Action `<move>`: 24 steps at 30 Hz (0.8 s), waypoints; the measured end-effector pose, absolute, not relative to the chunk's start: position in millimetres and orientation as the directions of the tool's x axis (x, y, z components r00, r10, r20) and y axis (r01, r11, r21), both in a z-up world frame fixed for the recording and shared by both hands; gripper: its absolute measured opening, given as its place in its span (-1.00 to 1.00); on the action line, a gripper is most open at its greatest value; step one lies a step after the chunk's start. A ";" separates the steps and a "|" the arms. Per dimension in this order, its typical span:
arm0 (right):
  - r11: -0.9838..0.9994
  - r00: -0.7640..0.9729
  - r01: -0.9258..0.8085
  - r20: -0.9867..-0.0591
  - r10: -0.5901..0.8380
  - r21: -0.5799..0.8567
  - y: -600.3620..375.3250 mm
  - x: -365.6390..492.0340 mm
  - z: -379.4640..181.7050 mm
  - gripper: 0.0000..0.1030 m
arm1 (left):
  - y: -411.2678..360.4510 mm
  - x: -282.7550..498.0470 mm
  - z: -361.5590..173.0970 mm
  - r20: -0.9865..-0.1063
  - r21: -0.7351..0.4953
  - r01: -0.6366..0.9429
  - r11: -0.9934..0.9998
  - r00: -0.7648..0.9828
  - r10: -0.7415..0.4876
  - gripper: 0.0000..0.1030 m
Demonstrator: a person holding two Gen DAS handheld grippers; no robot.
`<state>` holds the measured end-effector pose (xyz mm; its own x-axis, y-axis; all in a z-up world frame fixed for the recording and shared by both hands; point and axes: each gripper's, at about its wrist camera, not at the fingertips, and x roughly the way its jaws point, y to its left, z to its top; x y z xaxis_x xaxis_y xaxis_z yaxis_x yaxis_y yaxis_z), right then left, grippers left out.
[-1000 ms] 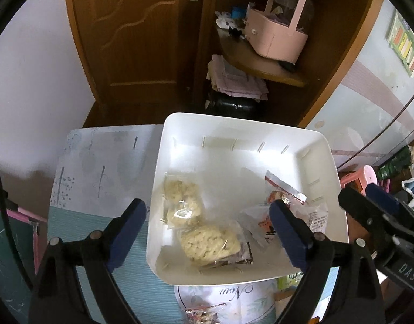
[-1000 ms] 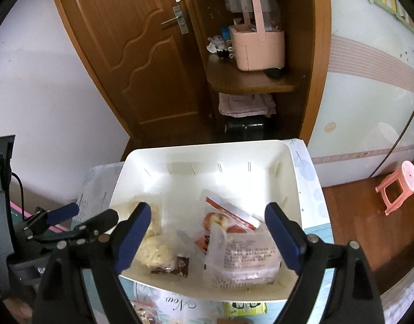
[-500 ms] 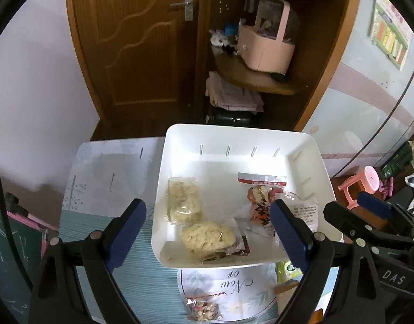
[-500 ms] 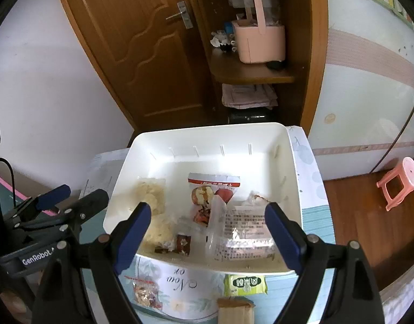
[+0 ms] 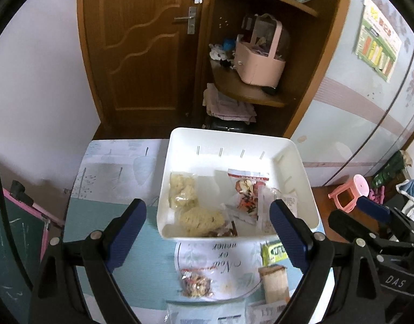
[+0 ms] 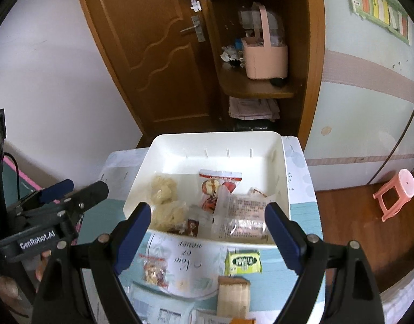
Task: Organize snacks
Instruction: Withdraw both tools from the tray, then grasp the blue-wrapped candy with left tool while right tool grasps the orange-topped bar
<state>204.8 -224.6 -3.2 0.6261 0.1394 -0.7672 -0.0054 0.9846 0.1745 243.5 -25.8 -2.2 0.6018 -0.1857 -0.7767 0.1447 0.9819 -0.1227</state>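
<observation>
White bin (image 5: 301,167) shows in both views; only right view shows orange packet (image 6: 240,320); both tools spread, empty.

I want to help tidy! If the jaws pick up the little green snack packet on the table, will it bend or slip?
The green packet looks small, flat and probably light. Its wrapper looks shiny, so it may slip or crinkle. Lying flat on the table, its edge could be hard to catch.

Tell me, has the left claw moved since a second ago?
Yes. The left claw has backed up and away from the white bin; snacks on the table in front of the bin now show.
</observation>
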 end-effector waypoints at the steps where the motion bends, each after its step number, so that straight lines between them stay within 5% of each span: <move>1: 0.985 0.627 -0.009 -0.766 0.141 0.175 -224.8 199.0 -2.0 0.69 | -25.1 237.9 -1.4 -0.775 -0.117 0.152 0.981 0.604 -0.187 0.79; 12: 0.981 0.570 0.045 -0.811 0.132 0.191 -233.5 120.5 -24.0 0.69 | -12.2 147.3 -30.5 -0.807 -0.038 0.316 0.948 0.550 -0.216 0.79; 24: 0.926 0.374 0.263 -0.913 0.162 0.272 -252.8 60.0 -111.5 0.69 | 6.5 79.8 -113.1 -0.891 0.033 0.495 0.868 0.407 -0.199 0.79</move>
<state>60.0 -252.8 -111.5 0.3738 0.1623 -0.9132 0.2626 0.9258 0.2720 79.8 6.5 -113.1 0.4075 -0.1986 -0.8914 0.4947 0.8685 0.0326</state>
